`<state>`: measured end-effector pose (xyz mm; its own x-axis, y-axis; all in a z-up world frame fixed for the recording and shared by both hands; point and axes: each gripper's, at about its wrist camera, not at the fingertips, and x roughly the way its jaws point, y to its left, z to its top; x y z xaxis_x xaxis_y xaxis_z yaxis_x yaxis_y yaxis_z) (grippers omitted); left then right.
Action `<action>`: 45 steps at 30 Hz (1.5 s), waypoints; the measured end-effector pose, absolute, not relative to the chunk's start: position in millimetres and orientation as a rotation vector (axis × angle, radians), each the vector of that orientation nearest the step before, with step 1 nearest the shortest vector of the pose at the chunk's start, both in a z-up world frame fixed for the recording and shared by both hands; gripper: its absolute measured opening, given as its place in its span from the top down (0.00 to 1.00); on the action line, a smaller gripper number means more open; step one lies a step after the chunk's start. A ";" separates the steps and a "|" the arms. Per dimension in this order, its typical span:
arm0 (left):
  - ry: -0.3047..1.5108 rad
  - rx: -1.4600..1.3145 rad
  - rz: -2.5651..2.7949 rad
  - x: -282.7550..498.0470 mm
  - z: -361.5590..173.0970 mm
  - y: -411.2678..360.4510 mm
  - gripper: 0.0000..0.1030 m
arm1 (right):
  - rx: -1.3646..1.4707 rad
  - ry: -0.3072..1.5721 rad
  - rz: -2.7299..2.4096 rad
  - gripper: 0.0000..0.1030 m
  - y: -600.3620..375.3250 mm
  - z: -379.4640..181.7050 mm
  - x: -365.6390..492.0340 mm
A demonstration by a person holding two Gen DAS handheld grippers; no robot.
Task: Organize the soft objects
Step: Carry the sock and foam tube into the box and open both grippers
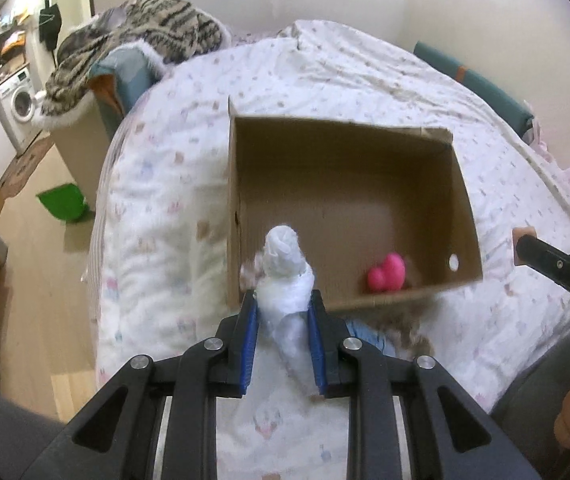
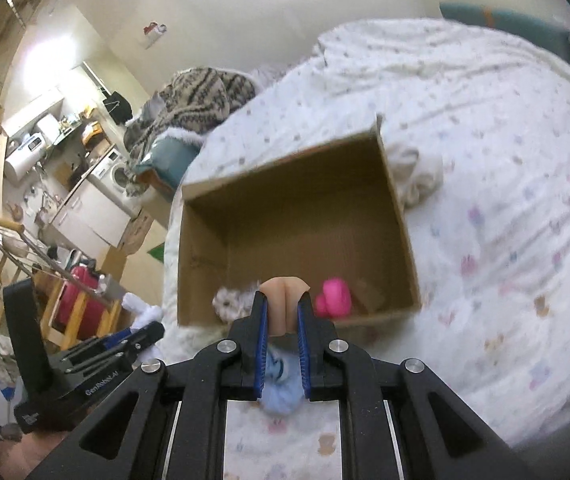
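Observation:
An open cardboard box (image 1: 349,148) lies on the bed, with a pink soft toy (image 1: 387,273) inside at its near right corner. My left gripper (image 1: 284,300) is shut on a white rolled cloth (image 1: 285,276), held just before the box's near left edge. In the right wrist view the same box (image 2: 297,196) and pink toy (image 2: 335,298) show. My right gripper (image 2: 282,302) is shut on a beige soft object (image 2: 284,294) at the box's near edge. A light blue fluffy item (image 2: 281,380) lies on the bed below its fingers.
The bed has a white printed quilt (image 1: 165,200). A patterned blanket (image 1: 133,40) is piled over a box at the bed's left. A cream cloth (image 2: 417,176) lies right of the box. A green dustpan (image 1: 63,202) is on the wooden floor. A washing machine (image 1: 19,102) stands far left.

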<state>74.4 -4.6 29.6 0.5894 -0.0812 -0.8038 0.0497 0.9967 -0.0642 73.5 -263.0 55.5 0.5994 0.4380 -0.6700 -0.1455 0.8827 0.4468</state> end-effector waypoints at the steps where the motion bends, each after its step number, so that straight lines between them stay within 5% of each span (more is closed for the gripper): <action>1: 0.932 -0.034 -0.080 82.3 32.1 -4.8 0.80 | 0.365 0.857 0.347 0.86 -262.7 57.6 78.7; 21: 0.917 -0.044 -0.096 143.5 -11.1 -10.4 0.79 | 0.310 0.961 0.275 0.85 -244.1 -11.1 133.4; 45: 0.940 -0.097 -0.094 144.2 -14.4 -4.3 0.71 | 0.328 1.013 0.280 0.84 -239.7 -24.9 138.7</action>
<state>144.2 -4.3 -14.4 0.5860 -0.1223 -0.8010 0.0381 0.9916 -0.1235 138.7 -239.7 -24.9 0.5013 0.3766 -0.7790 -0.0770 0.9162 0.3933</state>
